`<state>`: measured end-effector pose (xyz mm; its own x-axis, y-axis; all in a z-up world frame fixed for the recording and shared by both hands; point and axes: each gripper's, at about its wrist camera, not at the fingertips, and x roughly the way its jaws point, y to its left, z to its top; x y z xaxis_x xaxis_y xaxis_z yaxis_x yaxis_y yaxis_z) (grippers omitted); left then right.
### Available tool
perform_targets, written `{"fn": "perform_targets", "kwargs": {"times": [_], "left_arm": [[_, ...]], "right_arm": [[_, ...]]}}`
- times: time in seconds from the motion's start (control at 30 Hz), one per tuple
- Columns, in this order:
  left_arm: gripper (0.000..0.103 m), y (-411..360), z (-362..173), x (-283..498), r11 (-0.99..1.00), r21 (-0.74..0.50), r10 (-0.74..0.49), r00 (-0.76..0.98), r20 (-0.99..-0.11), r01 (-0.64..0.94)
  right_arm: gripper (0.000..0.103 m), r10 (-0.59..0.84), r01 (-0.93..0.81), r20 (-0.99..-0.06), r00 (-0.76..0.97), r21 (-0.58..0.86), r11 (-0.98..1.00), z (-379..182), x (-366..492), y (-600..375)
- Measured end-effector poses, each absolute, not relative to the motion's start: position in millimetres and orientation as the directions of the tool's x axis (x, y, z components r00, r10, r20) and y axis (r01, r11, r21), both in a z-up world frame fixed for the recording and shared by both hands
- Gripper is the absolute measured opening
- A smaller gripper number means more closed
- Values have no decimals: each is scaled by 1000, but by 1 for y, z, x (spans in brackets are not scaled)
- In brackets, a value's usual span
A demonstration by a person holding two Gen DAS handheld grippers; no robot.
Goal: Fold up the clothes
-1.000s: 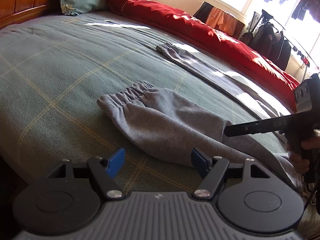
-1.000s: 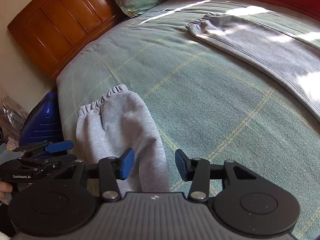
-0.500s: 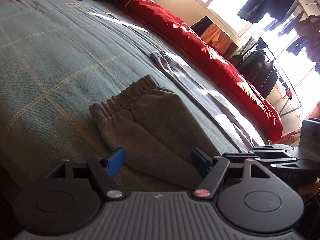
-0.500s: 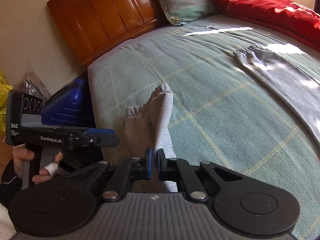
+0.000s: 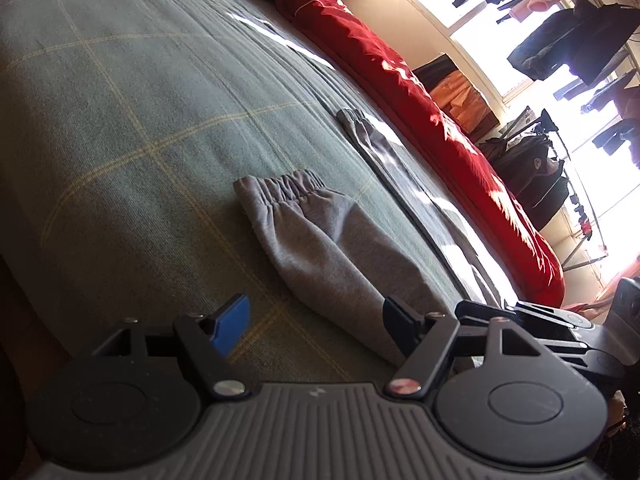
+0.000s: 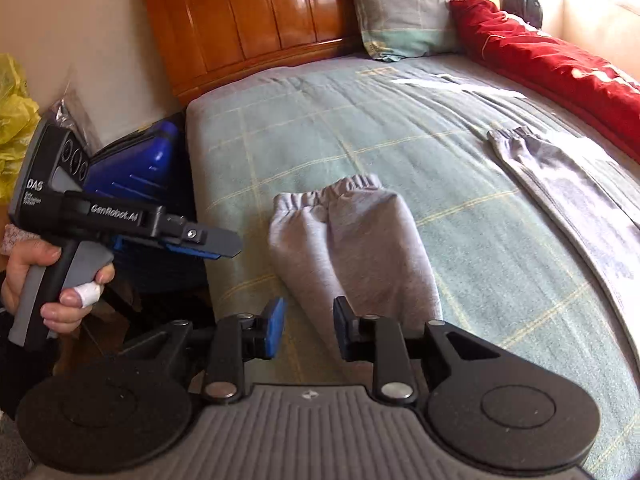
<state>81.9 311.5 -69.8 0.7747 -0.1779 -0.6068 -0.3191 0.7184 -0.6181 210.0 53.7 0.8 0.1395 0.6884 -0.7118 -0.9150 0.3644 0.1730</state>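
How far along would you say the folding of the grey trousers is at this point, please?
Barely begun. The grey trousers lie spread on the bed, the near leg apart from the far leg, no fold visible. Nothing is in hand: the left gripper and right gripper are both open and empty. All folding remains.

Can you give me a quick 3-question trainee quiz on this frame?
1. True or false: the right tongs grip the grey sweatpants.
2. Which lies nearer the red quilt: A) the near leg cuff, B) the far leg cuff?
3. Fill in: the pillow leans against the wooden ____.

Key: 1 false, both tongs open, left tongs too; 2 B; 3 headboard.
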Motion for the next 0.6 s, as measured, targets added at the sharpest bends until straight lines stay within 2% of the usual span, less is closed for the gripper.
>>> {"fn": "perform_targets", "kwargs": {"times": [0.2, 0.43, 0.47, 0.5, 0.53, 0.6], "left_arm": [[74, 308, -68, 85, 735, -604, -187, 765, -616, -307], [74, 305, -75, 96, 766, -567, -183, 743, -644, -303], [74, 306, -76, 95, 765, -568, -183, 742, -645, -305], [74, 307, -77, 95, 763, -569, -184, 740, -646, -306], [74, 308, -78, 95, 762, -570, -186, 739, -648, -308], [74, 310, -79, 93, 760, -571, -186, 739, -648, -311]], "right_arm": [[45, 647, -847, -725, 234, 175, 502, -18, 271, 64], [45, 639, -798, -763, 104, 319, 511, -63, 306, 87], [43, 641, -793, -763, 84, 338, 507, -69, 308, 90], [28, 643, -787, -763, 64, 358, 502, -74, 310, 94], [7, 646, -781, -762, 44, 377, 497, -80, 312, 97], [7, 653, -802, -755, 50, 360, 478, -72, 306, 99]]}}
